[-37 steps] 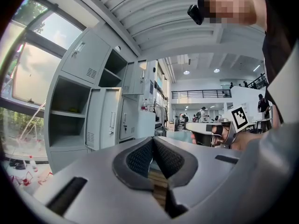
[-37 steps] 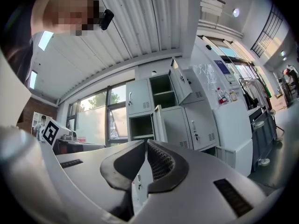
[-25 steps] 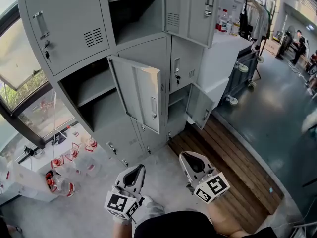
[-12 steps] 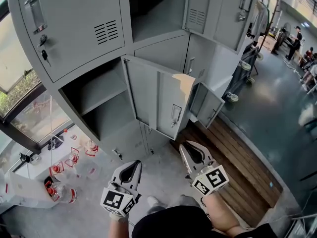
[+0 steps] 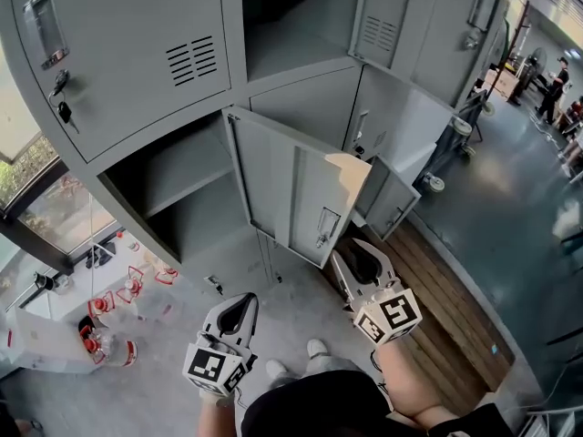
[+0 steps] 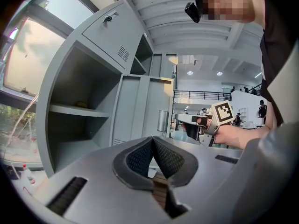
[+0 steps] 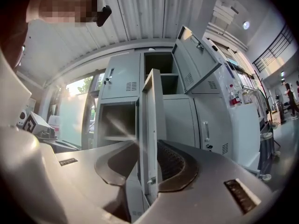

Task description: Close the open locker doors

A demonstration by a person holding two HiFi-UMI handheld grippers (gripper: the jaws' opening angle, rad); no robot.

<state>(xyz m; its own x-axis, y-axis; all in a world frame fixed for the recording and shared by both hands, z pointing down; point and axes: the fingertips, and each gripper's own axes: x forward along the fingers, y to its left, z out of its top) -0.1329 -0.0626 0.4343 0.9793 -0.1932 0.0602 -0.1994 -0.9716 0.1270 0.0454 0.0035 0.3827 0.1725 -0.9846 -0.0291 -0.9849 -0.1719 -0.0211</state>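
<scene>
A grey metal locker door [image 5: 296,189] juts from the grey steel locker bank [image 5: 137,53], right of its open shelved compartment [image 5: 173,189]; brown wooden floor planks [image 5: 455,289] lie further right.

A window [image 5: 23,167] at left, dark glossy floor [image 5: 519,235] right (wooden planks [image 5: 455,308] between).

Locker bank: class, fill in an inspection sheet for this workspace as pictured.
Surface: grey floor, wooden platform beside it.
Job's things: three locker doors open: middle door, upper door, lower door.
Clutter: bottles by the window.
Grippers: left gripper shut, empty; right gripper open, jaws just opening, middle door's edge between them.
Cables: thin line near the window, perhaps a cord.
Surroundings: people far off.
</scene>
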